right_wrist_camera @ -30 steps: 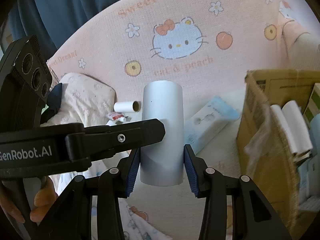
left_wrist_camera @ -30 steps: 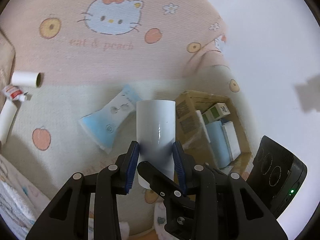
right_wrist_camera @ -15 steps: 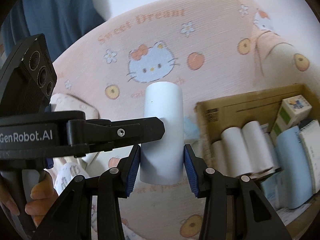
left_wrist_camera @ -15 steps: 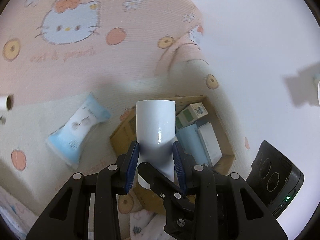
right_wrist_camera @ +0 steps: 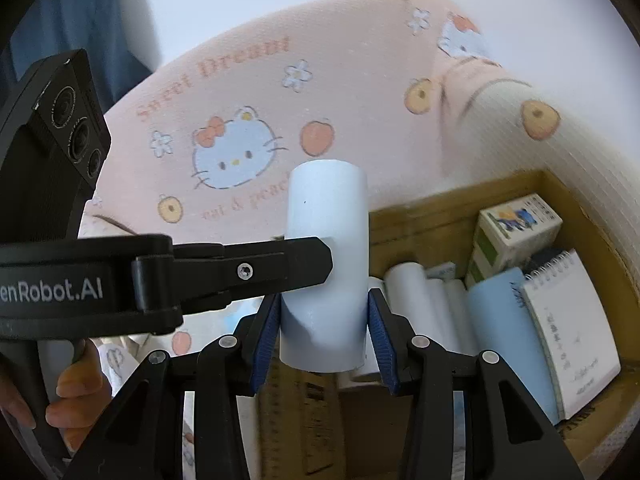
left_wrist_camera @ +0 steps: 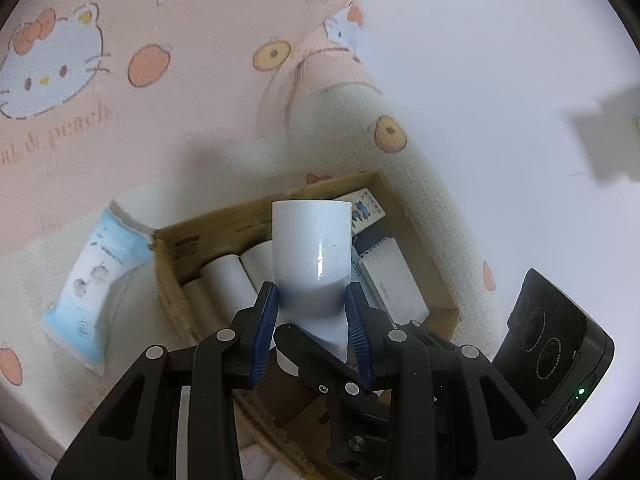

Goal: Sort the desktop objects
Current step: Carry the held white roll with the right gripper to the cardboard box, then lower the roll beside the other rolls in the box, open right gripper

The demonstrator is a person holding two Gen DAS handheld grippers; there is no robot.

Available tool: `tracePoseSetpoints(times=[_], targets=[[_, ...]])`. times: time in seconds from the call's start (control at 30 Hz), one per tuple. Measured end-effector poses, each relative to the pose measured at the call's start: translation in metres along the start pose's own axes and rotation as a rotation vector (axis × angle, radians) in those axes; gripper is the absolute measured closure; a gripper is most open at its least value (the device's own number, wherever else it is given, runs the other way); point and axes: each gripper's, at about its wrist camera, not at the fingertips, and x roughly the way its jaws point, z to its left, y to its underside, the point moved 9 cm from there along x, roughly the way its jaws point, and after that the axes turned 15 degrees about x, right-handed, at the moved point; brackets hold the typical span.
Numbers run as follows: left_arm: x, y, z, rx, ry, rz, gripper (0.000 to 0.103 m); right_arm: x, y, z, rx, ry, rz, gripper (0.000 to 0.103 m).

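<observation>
Blue pads of the left gripper (left_wrist_camera: 312, 316) press both sides of a white tube (left_wrist_camera: 312, 256), holding it upright in the left wrist view. The right gripper (right_wrist_camera: 324, 324) clamps the same kind of white tube between its own blue pads, and in the right wrist view the left gripper's black finger crosses in front of that tube from the left; whether both grip one piece I cannot tell for certain. A person's hand (right_wrist_camera: 72, 396) wraps the left gripper's handle at the lower left of that view.

Just beyond the tube sits an open cardboard box (left_wrist_camera: 172, 264). Inside it lie several white rolls (right_wrist_camera: 412, 300) side by side, then a pale blue notebook (right_wrist_camera: 500, 336), a white spiral notepad (right_wrist_camera: 568, 328) and a small printed carton (right_wrist_camera: 516, 228) in the far corner. Left of the box, on the bed, lies a blue-and-white tissue pack (left_wrist_camera: 96, 292). Farther back spreads the pink cartoon-cat blanket (left_wrist_camera: 180, 80), with a white wall (left_wrist_camera: 480, 60) behind.
</observation>
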Motion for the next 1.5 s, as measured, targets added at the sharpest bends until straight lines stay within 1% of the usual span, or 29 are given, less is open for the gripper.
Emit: tracePoseSetpoints(times=[0.07,0.23,0.33,0.47,0.57,0.73,0.83,0.9,0.97,1.1,1.13,1.33,1.4,1.5], targets=[[0.013,0.004,-0.003,-0.007,0.006,0.036,0.065,0.006,0.000,-0.011,0.015,-0.003,0.020,0.062],[0.040,0.012,-0.006,-0.012,0.016,0.108,0.065,0.018,0.009,-0.033,-0.004,0.041,0.076,0.062],[0.055,0.009,-0.006,-0.044,0.047,0.130,0.065,0.020,0.009,-0.047,0.012,0.060,0.101,0.062],[0.072,0.004,-0.004,-0.081,0.079,0.166,0.065,0.026,0.000,-0.061,0.033,0.098,0.127,0.062],[0.086,0.004,0.001,-0.120,0.094,0.203,0.065,0.035,-0.003,-0.072,0.029,0.124,0.175,0.062],[0.102,0.006,0.012,-0.199,0.125,0.227,0.065,0.046,-0.008,-0.088,0.107,0.124,0.248,0.062],[0.106,0.009,0.016,-0.227,0.137,0.218,0.065,0.053,-0.008,-0.095,0.136,0.128,0.293,0.062],[0.106,0.007,0.015,-0.216,0.125,0.208,0.068,0.058,-0.009,-0.097,0.116,0.139,0.314,0.062],[0.108,0.007,0.012,-0.194,0.107,0.195,0.068,0.061,-0.008,-0.100,0.088,0.152,0.327,0.062],[0.111,0.007,0.010,-0.151,0.084,0.219,0.068,0.062,-0.006,-0.104,0.063,0.175,0.362,0.062],[0.111,0.007,0.011,-0.141,0.066,0.229,0.068,0.061,-0.006,-0.107,0.067,0.180,0.368,0.062],[0.113,0.005,0.013,-0.121,0.055,0.279,0.068,0.043,-0.014,-0.111,0.098,0.157,0.370,0.062],[0.110,0.003,0.013,-0.101,0.048,0.271,0.068,0.036,-0.019,-0.110,0.099,0.149,0.370,0.062],[0.101,-0.001,0.011,-0.078,0.045,0.245,0.068,0.025,-0.025,-0.106,0.064,0.151,0.347,0.062]])
